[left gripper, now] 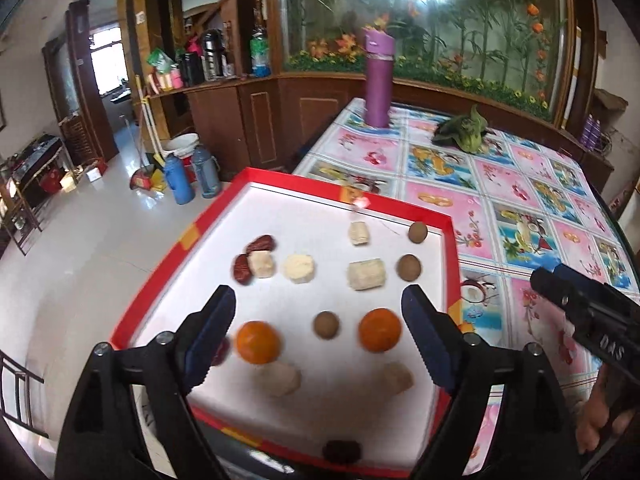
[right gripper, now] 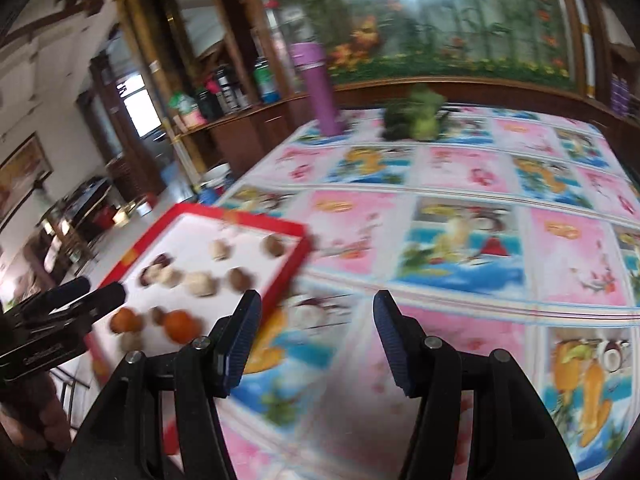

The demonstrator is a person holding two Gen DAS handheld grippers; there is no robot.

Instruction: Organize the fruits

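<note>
A red-rimmed white tray (left gripper: 450, 240) lies at the table's left edge with fruit spread over it: two oranges (left gripper: 258, 341) (left gripper: 379, 329), brown longans (left gripper: 327, 325), red dates (left gripper: 260, 245) and pale banana pieces (left gripper: 366, 275). My left gripper (left gripper: 320, 336) hovers open above the tray's near half, its fingers straddling the oranges and a longan. My right gripper (right gripper: 316, 332) is open and empty over the patterned tablecloth, to the right of the tray (right gripper: 298, 264). The right wrist view is motion-blurred. The right gripper's body (left gripper: 588, 312) shows at the right of the left wrist view.
A purple flask (left gripper: 378, 80) and a leafy green vegetable (left gripper: 464, 130) stand at the table's far side. The floral tablecloth (right gripper: 460, 240) stretches right of the tray. Beyond the left table edge is a tiled floor with thermoses (left gripper: 180, 180) and wooden cabinets.
</note>
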